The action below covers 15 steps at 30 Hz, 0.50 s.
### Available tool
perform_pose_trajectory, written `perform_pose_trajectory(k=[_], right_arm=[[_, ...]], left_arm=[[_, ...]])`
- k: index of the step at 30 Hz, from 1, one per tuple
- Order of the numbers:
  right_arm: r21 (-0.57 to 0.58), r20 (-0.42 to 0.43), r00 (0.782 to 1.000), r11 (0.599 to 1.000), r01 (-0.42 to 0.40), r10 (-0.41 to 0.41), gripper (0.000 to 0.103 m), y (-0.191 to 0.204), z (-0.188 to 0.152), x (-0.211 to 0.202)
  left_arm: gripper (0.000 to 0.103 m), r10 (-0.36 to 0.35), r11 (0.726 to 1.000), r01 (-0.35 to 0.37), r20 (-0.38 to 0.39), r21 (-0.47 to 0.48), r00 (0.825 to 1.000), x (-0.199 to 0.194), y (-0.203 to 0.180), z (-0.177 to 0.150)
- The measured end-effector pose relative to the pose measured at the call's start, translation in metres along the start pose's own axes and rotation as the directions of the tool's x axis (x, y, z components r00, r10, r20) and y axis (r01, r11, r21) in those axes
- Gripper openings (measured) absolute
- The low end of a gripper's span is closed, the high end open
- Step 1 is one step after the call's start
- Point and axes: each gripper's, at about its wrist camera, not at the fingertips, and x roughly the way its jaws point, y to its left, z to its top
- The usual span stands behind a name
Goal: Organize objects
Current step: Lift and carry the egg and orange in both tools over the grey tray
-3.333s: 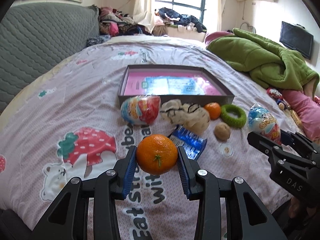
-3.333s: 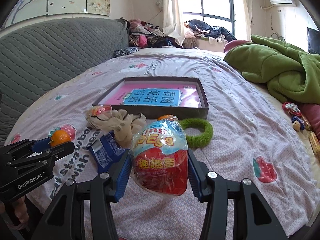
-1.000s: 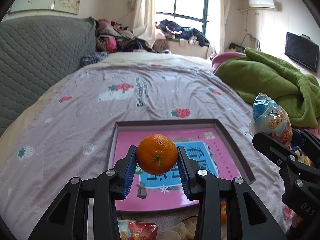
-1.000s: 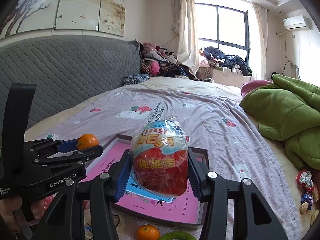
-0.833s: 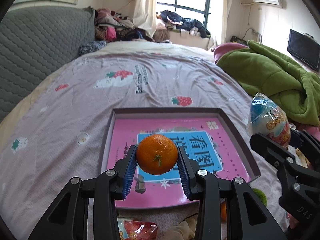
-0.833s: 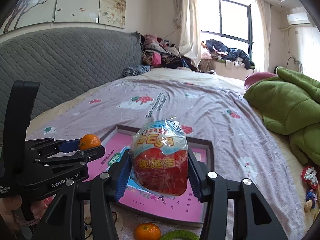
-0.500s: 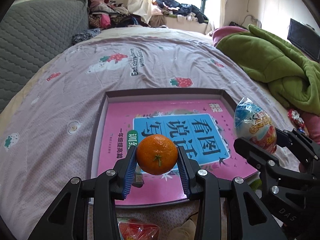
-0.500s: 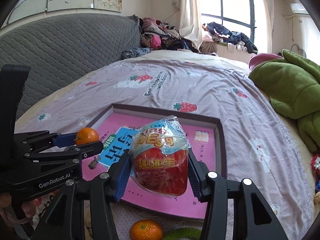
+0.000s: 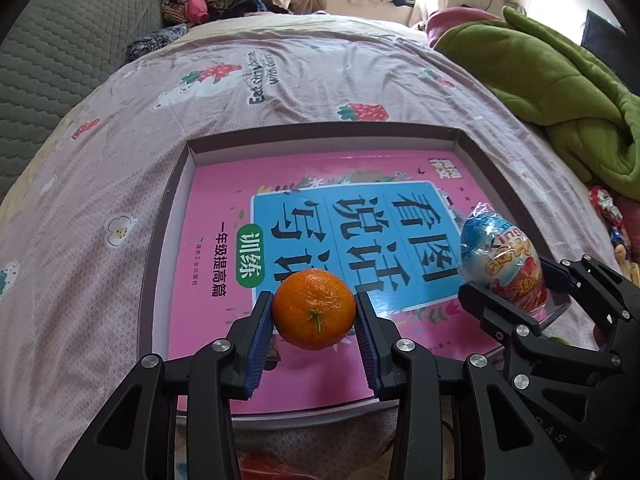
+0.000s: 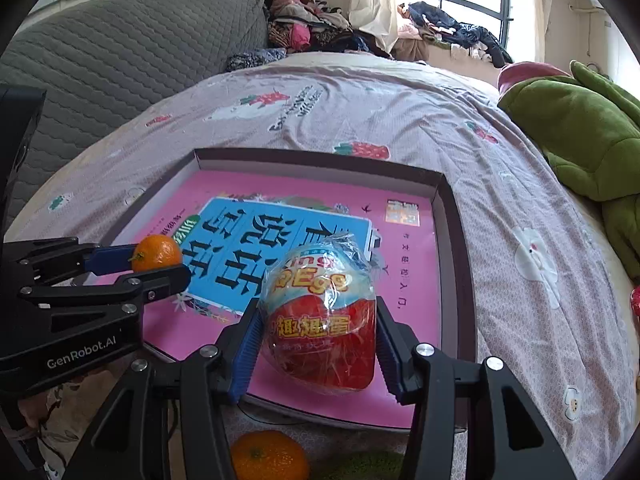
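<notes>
My left gripper [image 9: 314,314] is shut on an orange tangerine [image 9: 314,309], held over the near left part of a shallow dark box [image 9: 182,184] lined with a pink and blue book. The same tangerine [image 10: 157,253] and left gripper [image 10: 152,262] show at the left of the right wrist view. My right gripper [image 10: 318,324] is shut on a wrapped toy egg [image 10: 320,316], red below and blue on top, over the near right part of the box [image 10: 450,216]. In the left wrist view that egg [image 9: 500,256] sits at the right, in the right gripper [image 9: 516,284].
The box lies on a pink strawberry-print bedsheet [image 9: 100,168]. A second tangerine [image 10: 269,460] and a green ring [image 10: 360,468] lie just in front of the box. A green blanket [image 9: 560,80] is heaped at the right, a grey quilted headboard [image 10: 100,60] at the left.
Both grippers have come down and tilted toward the box, which now fills the middle of both views. The tangerine and the egg stay gripped as before.
</notes>
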Motion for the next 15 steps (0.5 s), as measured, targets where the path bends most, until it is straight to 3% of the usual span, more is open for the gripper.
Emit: perform_pose_trajectory(k=[13, 15], right_arm=[[0.025, -0.037, 0.999, 1.000, 0.015, -0.014, 0.052, -0.0027, -0.0012, 0.0073], [0.021, -0.041, 0.999, 1.000, 0.016, -0.015, 0.052, -0.0021, -0.0009, 0.0065]], left_arm=[[0.041, 0.001, 1.000, -0.002, -0.050, -0.019, 0.999, 0.0107, 0.0069, -0.0013], [0.046, -0.009, 0.999, 0.007, -0.045, -0.034, 0.999, 0.0086, 0.0096, -0.0002]])
